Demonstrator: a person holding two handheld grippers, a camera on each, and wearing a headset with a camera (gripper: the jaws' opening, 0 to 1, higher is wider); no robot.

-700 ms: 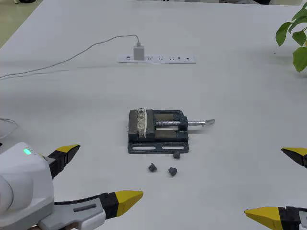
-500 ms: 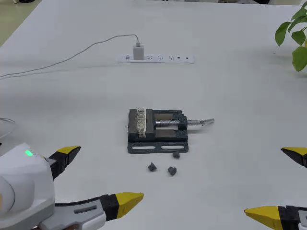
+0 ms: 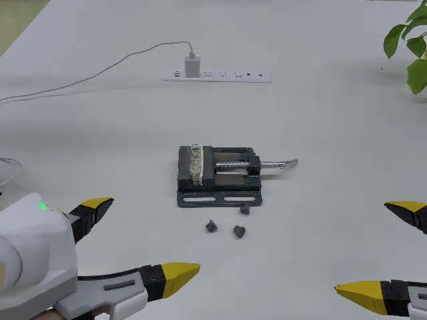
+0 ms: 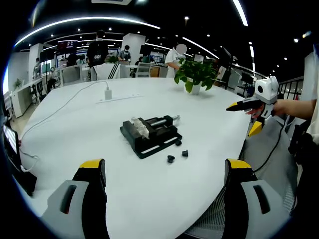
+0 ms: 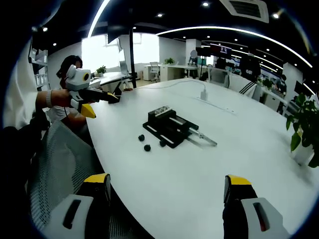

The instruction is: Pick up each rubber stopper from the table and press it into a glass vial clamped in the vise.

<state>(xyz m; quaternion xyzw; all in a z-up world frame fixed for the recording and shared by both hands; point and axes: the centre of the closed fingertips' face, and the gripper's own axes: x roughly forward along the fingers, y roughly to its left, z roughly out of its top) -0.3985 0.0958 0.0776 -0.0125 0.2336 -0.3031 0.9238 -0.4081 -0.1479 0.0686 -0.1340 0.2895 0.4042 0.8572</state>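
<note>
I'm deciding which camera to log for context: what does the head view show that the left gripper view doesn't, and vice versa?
Extra in the head view: the white body with a green light of the left gripper, seen from above. Extra in the left gripper view: beyond the table, standing people, ceiling light strips, the plant pot, and the hand holding the right gripper. Shared: the vise with glass vials, three rubber stoppers beside it, the power strip, and both grippers' yellow-tipped fingers, spread apart.
</note>
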